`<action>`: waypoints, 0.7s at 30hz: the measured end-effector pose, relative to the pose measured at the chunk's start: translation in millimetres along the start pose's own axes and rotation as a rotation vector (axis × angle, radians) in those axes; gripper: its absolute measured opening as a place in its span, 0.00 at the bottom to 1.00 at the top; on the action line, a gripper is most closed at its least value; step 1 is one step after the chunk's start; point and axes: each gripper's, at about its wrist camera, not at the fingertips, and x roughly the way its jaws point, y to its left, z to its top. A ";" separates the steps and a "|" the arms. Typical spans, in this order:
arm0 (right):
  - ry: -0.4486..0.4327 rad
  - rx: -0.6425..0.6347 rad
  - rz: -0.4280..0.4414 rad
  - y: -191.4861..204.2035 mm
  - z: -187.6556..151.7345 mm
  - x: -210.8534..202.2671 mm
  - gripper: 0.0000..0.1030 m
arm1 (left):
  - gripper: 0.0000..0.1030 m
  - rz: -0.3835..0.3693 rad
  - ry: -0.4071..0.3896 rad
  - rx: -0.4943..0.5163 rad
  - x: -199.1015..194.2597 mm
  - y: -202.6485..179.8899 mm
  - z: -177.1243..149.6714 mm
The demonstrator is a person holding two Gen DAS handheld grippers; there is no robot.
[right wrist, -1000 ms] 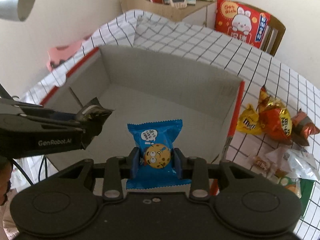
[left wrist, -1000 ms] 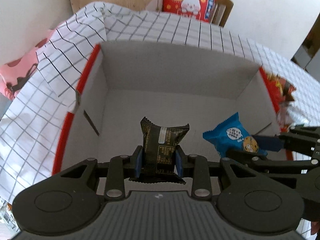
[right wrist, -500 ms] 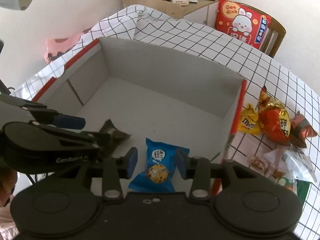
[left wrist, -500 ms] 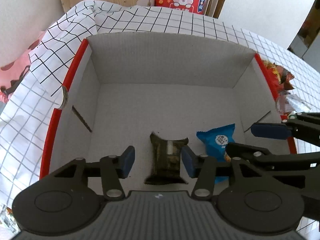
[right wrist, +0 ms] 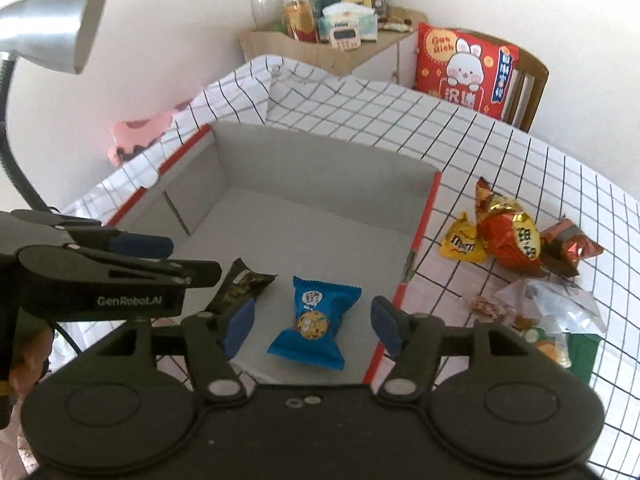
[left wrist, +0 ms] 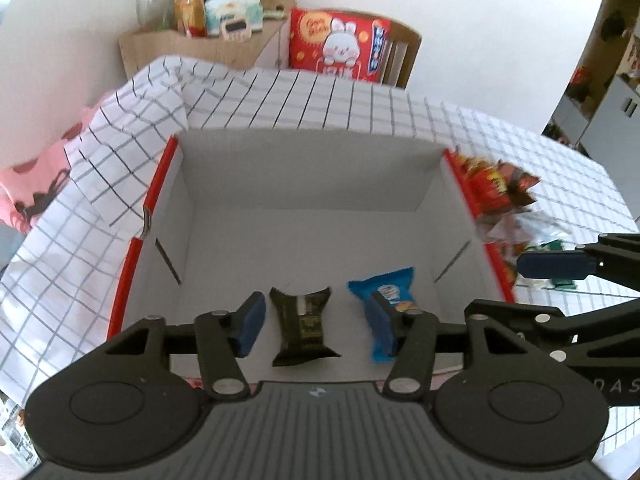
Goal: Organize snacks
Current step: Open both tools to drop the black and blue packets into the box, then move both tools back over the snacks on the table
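Note:
A dark brown snack packet (left wrist: 302, 326) lies on the floor of the red-edged cardboard box (left wrist: 308, 176), near its front wall. Beside it on the right lies a blue cookie packet (right wrist: 314, 322). My left gripper (left wrist: 316, 326) hovers above the dark packet with jaws opening and pads clear of it. My right gripper (right wrist: 310, 328) hangs above the blue packet, its jaws opening too, nothing pressed between them. In the right wrist view the left gripper's blue fingertip (right wrist: 140, 245) shows at the left, partly hiding the dark packet (right wrist: 240, 286).
Right of the box, on the checked tablecloth (right wrist: 500, 152), lie a yellow candy bag (right wrist: 462, 242), an orange-red packet (right wrist: 510, 236), a brown packet (right wrist: 570, 246) and clear wrappers (right wrist: 548, 304). A silver lamp (right wrist: 56, 24) stands at left. A red rabbit cushion (right wrist: 466, 66) rests on a chair behind.
Both grippers let go of their packets, which now lie on the box floor. Both grippers opened and rose back away from the box.

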 end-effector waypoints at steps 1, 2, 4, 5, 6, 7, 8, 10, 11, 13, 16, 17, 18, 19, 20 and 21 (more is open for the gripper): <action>-0.010 0.001 0.003 -1.2 -0.7 -5.5 0.65 | 0.60 -0.005 -0.013 -0.005 -5.3 -2.9 -0.8; -0.022 0.002 0.009 -2.7 -1.7 -12.0 0.66 | 0.60 -0.012 -0.026 -0.010 -11.0 -6.1 -1.2; -0.045 -0.002 0.008 -4.9 -4.0 -24.4 0.70 | 0.60 -0.015 -0.045 -0.011 -20.4 -13.7 -2.4; -0.055 -0.004 0.011 -6.6 -5.7 -30.7 0.70 | 0.60 -0.009 -0.058 -0.005 -25.7 -19.2 -3.7; -0.063 -0.005 0.017 -9.0 -7.2 -37.1 0.70 | 0.60 -0.003 -0.068 0.000 -29.7 -23.5 -5.1; -0.072 -0.006 0.020 -11.6 -9.1 -43.2 0.72 | 0.60 0.003 -0.078 0.004 -34.0 -28.1 -6.7; -0.080 -0.007 0.022 -13.6 -10.8 -48.4 0.72 | 0.60 0.003 -0.086 0.005 -38.4 -33.3 -8.0; -0.097 -0.009 0.032 -20.3 -14.8 -60.2 0.75 | 0.60 -0.001 -0.097 0.003 -46.2 -42.5 -11.0; -0.103 -0.010 0.036 -23.2 -17.0 -65.1 0.76 | 0.60 -0.001 -0.105 0.002 -50.3 -48.0 -12.4; -0.119 -0.011 0.042 -30.5 -21.8 -75.5 0.78 | 0.63 -0.002 -0.117 -0.001 -56.9 -57.6 -16.3; -0.136 -0.011 0.051 -44.0 -31.6 -90.2 0.81 | 0.65 -0.006 -0.134 -0.009 -65.6 -73.9 -22.2; -0.142 -0.011 0.052 -48.3 -34.8 -94.5 0.81 | 0.65 -0.007 -0.137 -0.010 -67.8 -79.1 -24.3; -0.148 -0.008 0.053 -54.3 -38.5 -99.4 0.81 | 0.65 -0.007 -0.142 -0.014 -70.0 -84.6 -26.5; -0.153 -0.005 0.055 -59.4 -42.1 -103.5 0.82 | 0.65 -0.010 -0.148 -0.017 -71.6 -89.8 -28.7; -0.157 -0.003 0.057 -65.7 -46.2 -107.6 0.82 | 0.66 -0.012 -0.151 -0.016 -72.5 -95.1 -30.5; -0.161 -0.003 0.056 -71.4 -50.5 -111.3 0.82 | 0.66 -0.012 -0.153 -0.014 -73.1 -101.5 -33.0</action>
